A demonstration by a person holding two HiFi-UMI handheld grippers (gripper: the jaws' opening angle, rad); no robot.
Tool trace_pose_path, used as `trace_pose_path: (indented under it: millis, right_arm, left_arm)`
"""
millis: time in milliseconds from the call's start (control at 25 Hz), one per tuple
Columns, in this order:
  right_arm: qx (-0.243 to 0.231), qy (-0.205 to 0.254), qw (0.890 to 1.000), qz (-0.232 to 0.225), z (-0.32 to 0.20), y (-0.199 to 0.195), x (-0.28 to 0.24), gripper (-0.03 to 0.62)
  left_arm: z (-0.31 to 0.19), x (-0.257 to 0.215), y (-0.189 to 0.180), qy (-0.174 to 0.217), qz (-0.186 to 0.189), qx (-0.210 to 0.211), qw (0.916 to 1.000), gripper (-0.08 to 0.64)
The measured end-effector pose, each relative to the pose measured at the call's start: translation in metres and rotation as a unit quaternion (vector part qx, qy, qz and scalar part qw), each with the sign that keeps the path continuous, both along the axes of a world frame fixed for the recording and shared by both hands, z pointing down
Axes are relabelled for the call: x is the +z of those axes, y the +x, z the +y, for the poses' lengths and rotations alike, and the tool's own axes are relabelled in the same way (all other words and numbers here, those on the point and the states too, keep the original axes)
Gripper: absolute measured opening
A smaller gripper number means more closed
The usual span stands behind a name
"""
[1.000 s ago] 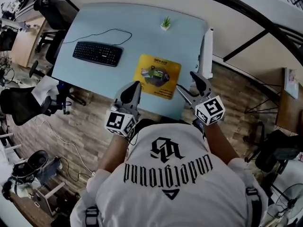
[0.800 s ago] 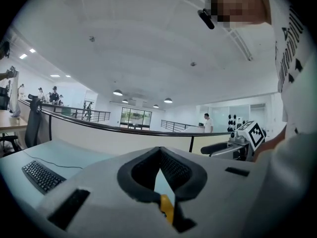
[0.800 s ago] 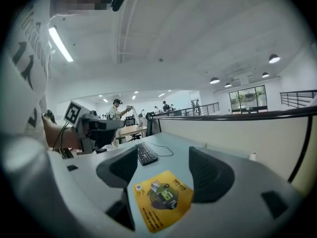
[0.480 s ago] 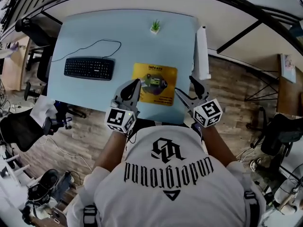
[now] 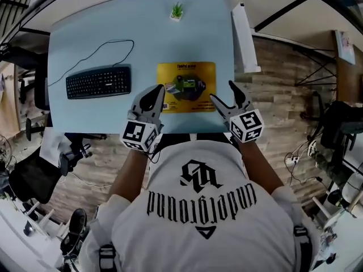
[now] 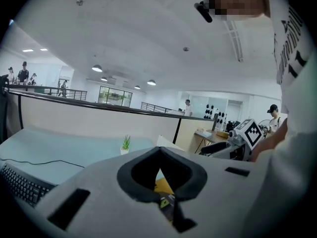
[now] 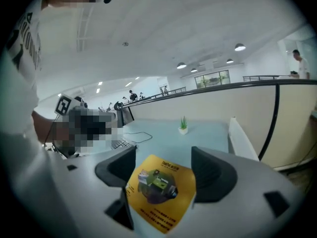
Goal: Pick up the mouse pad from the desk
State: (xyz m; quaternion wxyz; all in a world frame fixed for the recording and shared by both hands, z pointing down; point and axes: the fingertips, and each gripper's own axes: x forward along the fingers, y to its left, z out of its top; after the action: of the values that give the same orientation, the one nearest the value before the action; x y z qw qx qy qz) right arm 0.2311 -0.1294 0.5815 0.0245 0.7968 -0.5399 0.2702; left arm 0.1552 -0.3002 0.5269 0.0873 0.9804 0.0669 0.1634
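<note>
While the mouse pad (image 5: pixel 187 88) is lying flat by the desk (image 5: pixel 85 44) edge, the right gripper (image 5: pixel 221 90) is opening wide, empty, and the left gripper (image 5: pixel 157 90) is sitting closed. I'm guessing the jaws could be skidding over such a thin pad

The bench (image 5: pixel 85 38) has a smooth, pale blue top with a matt, laminate-like look. On it the mouse pad (image 5: pixel 187 86) is a thin yellow sheet, smooth, with a printed face and a faint sheen. To its left the keyboard (image 5: pixel 98 82) is black matt plastic. At the bench's right edge a white board (image 5: pixel 243 38) looks smooth and matt. The floor (image 5: pixel 283 89) is wood-look planking with visible grain. The left claw (image 6: pixel 159 150) is matt grey plastic lined with black, rubber-like padding. The person's shirt (image 5: pixel 204 220) is white cloth with black print.
</note>
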Motion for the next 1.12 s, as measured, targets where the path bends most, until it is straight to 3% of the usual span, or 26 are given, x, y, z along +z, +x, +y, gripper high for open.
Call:
trace_pose_path:
  millis: [440,720,880,1120]
  right_arm:
    - [0.056,-0.086,0.994,-0.040,-0.014,-0.011,0.094,0.368]
    - [0.079,-0.135,0.986,-0.055,-0.012,-0.007,0.145,0.397]
    - [0.089,-0.154,0.981,-0.073,-0.005,-0.008,0.171,0.402]
    - [0.100,-0.182,0.973,-0.101,-0.004,-0.010,0.206,0.403]
  left_arm:
    - [-0.025,0.058,-0.009,-0.029,-0.049,0.044,0.9974,0.008]
    - [-0.030,0.111,-0.014,-0.023,-0.096,0.065,0.9930,0.008]
    - [-0.031,0.137,-0.017,0.004,-0.116,0.074,0.9905,0.008]
    - [-0.039,0.159,-0.019,-0.014,-0.132,0.068,0.9888,0.008]
